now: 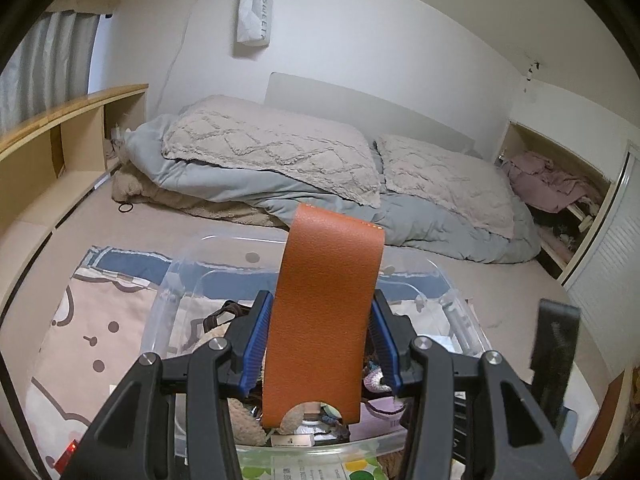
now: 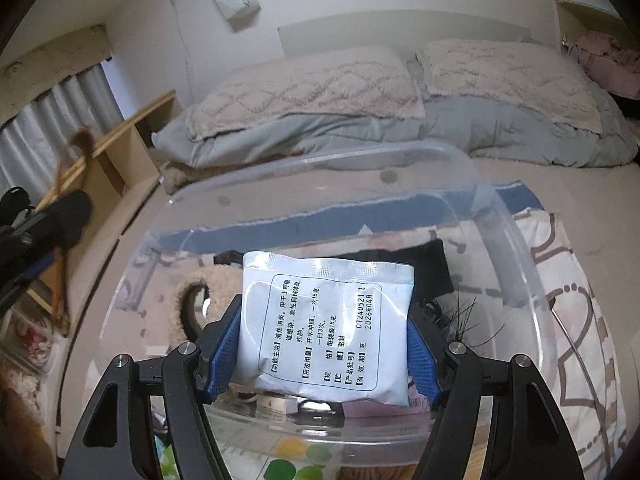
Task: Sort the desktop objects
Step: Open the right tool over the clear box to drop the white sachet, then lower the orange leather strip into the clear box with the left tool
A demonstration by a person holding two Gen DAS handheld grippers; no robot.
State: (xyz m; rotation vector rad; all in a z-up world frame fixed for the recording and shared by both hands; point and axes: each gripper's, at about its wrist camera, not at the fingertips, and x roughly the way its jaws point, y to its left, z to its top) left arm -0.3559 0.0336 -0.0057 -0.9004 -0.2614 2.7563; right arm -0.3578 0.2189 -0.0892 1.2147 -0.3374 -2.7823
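Note:
My left gripper [image 1: 318, 344] is shut on an orange leather case [image 1: 324, 312] and holds it upright over a clear plastic bin [image 1: 180, 276]. My right gripper [image 2: 320, 352] is shut on a white medicine sachet [image 2: 324, 324] with printed Chinese text and holds it over the same clear bin [image 2: 500, 208]. Several small items lie in the bin: a fluffy beige ring [image 2: 200, 284], a dark pouch [image 2: 432, 264] and a small white box [image 1: 292, 440]. The right gripper shows as a blurred dark shape at the right of the left wrist view [image 1: 554, 344].
The bin sits on a cartoon-print cloth [image 1: 100, 320] on a bed. Pillows and a grey duvet [image 1: 280, 184] lie behind it. A wooden shelf [image 1: 60, 136] runs along the left. A green-dotted sheet [image 2: 304, 464] lies at the bin's near edge.

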